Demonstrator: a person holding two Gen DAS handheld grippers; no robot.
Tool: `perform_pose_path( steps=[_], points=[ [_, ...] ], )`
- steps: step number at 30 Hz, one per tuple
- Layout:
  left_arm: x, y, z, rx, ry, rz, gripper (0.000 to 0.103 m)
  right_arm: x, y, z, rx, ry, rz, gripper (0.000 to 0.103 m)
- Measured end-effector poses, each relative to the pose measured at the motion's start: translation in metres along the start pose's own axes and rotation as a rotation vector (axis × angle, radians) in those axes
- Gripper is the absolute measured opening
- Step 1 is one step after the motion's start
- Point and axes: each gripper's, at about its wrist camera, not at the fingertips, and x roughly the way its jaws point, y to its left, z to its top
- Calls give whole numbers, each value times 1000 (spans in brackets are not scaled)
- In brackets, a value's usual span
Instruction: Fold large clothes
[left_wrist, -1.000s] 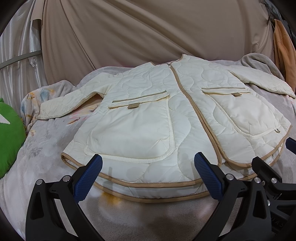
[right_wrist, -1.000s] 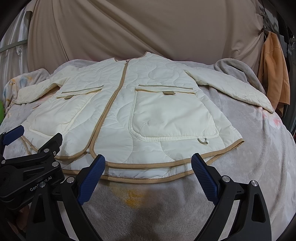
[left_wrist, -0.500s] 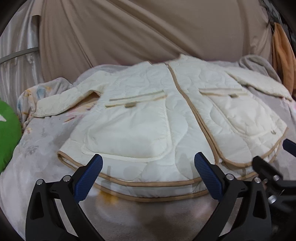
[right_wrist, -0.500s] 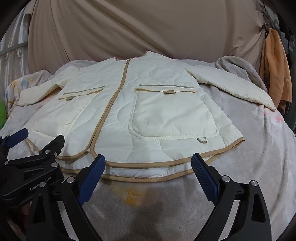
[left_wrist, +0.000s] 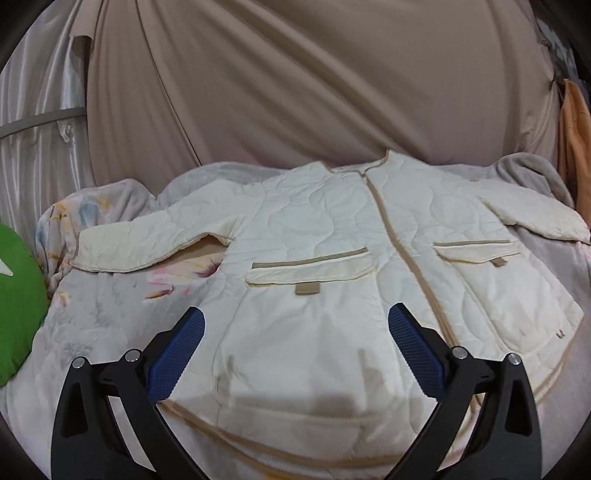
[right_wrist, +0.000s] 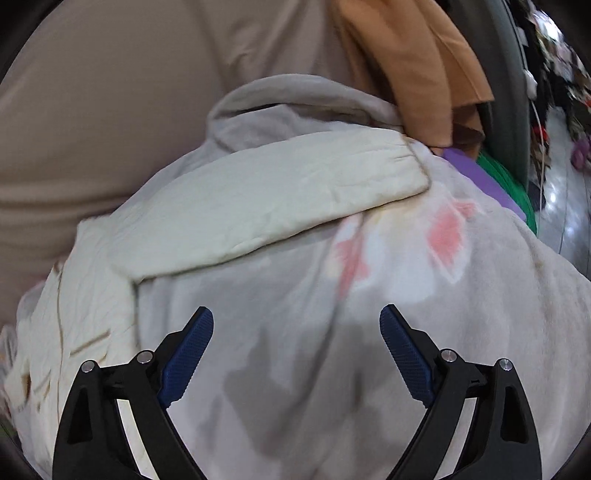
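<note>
A cream quilted jacket (left_wrist: 332, 258) with tan trim lies flat, front up and zipped, on a grey floral blanket (left_wrist: 103, 314), both sleeves spread out. My left gripper (left_wrist: 295, 332) is open and empty, hovering over the jacket's lower left pocket. My right gripper (right_wrist: 297, 332) is open and empty above the bare blanket (right_wrist: 332, 350), just short of the jacket's right sleeve (right_wrist: 266, 199), whose cuff (right_wrist: 399, 166) lies toward the far right.
A beige curtain (left_wrist: 295, 92) hangs behind the bed. A green cushion (left_wrist: 18, 302) sits at the left edge. An orange garment (right_wrist: 417, 66) hangs at the right, with purple and green items (right_wrist: 495, 184) below it beside the bed.
The left gripper moved forward from the hem over the jacket's lower left front. The right gripper swung right and forward, from facing the whole jacket to facing the right sleeve.
</note>
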Motion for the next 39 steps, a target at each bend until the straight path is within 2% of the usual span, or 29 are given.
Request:
perform_pose_path(
  steps=[4,8,9,11,13,14,15,16,17,19,22,26,29,31,33,34,37,39],
  points=[
    [42,11,14,-27,86,3,98,34,-44,38,133,-12,-26,89],
    [76,20,27,-72,139,-12,98,70,-57,60,181,17,-13,88],
    [82,21,29,-81,146,-13,98,81,-59,65,204,27,-12,84],
    [92,24,34,-95,153,-17,98,96,-61,73,242,40,9,69],
    [100,24,38,-92,152,-9,97,108,-53,81,250,42,8,39],
    [103,24,39,-85,148,-1,97,111,-48,85,240,32,1,33],
    [106,23,41,-76,144,5,97,110,-37,91,216,11,-11,19],
    [108,23,43,-65,140,11,97,107,-24,96,184,-13,-18,13],
    [110,22,44,-55,137,16,97,99,-6,102,146,-58,-14,12],
    [114,23,48,-47,130,23,97,78,36,111,74,-133,46,10],
    [117,24,57,-53,121,24,97,36,130,112,-101,-231,208,10],
    [118,25,66,-58,107,19,97,-10,270,76,-395,-262,430,10],
    [120,29,73,-72,111,-4,97,-24,369,22,-579,-195,599,10],
    [123,34,79,-93,124,-27,98,-22,419,-19,-678,-144,655,10],
    [127,40,82,-117,134,-39,98,-7,470,-70,-790,-79,664,13],
    [129,46,84,-129,139,-40,98,2,488,-92,-833,-59,639,15],
    [136,58,83,-147,153,-18,98,21,519,-147,-938,-39,538,20],
    [141,65,80,-153,163,-8,98,26,520,-165,-964,-51,495,22]
  ],
)
